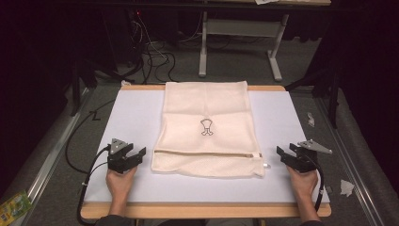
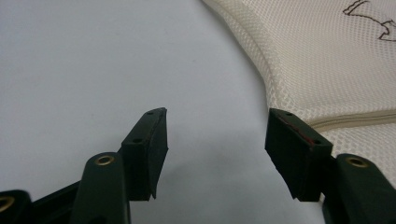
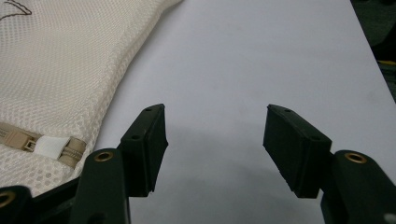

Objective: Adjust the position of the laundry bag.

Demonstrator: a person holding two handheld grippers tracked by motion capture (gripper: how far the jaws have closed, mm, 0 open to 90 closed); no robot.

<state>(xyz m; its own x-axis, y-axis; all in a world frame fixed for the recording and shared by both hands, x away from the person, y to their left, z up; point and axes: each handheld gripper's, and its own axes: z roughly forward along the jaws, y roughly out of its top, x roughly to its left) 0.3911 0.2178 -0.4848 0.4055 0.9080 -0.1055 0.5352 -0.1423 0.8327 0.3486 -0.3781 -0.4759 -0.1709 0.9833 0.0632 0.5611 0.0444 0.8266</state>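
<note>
A cream mesh bag (image 1: 207, 129) lies flat on the table (image 1: 131, 117) — left gripper (image 1: 136, 157) and right gripper (image 1: 284, 155) flank it, both released, seemingly resting on the table.

Overhead light falls brightly on the white table (image 1: 131, 117), while the room around it sinks into darkness. In both gripper views the near claws look soft and out of focus, casting faint shadows beneath.

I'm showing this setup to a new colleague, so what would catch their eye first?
A cream mesh laundry bag lies flat mid-table on the white table mat, a small dark emblem at its centre and its zipper near the front edge. The left tool and right tool flank it, both open and empty.
</note>
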